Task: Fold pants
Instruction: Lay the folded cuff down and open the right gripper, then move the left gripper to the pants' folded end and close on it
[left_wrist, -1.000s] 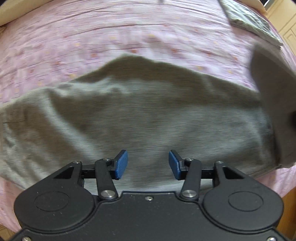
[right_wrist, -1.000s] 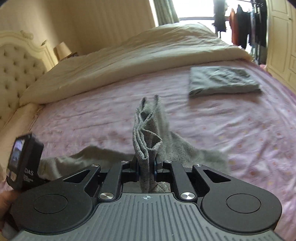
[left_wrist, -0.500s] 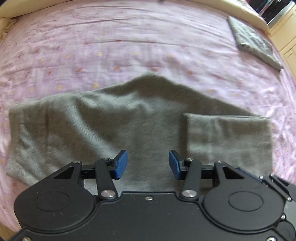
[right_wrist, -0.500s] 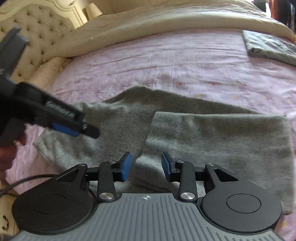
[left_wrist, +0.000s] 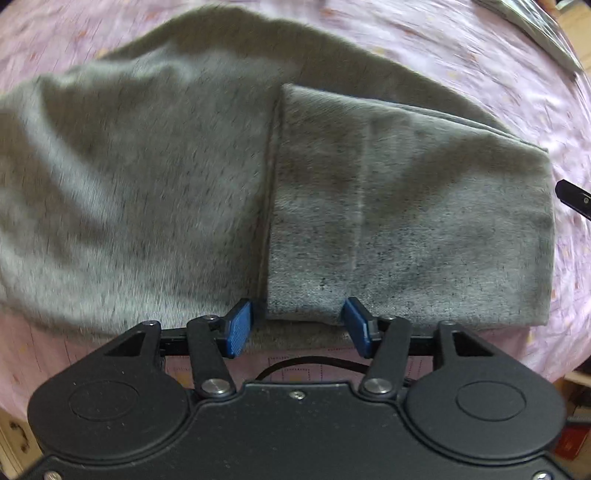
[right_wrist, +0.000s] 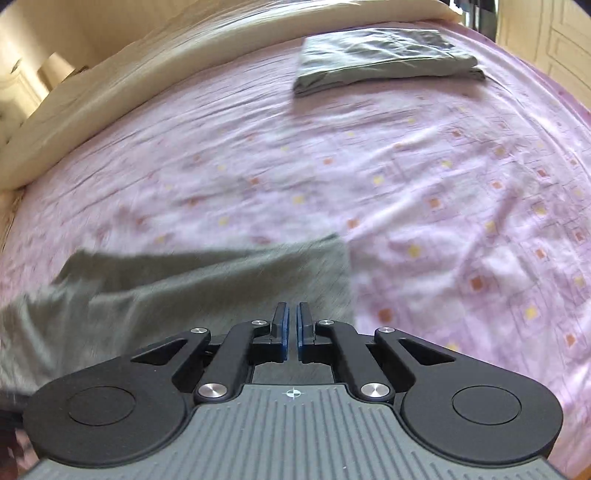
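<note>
The grey pants lie flat on the pink bed sheet, near the bed's near edge, with one end folded over onto the right part, its edge running near to far. The left gripper points down over the near corner of that folded layer; its jaws stand wide and are opening, the blue pads clear of the cloth. The right gripper hangs over the pants' right end, jaws nearly together and empty. A folded grey garment lies far right, beside a cream duvet.
</note>
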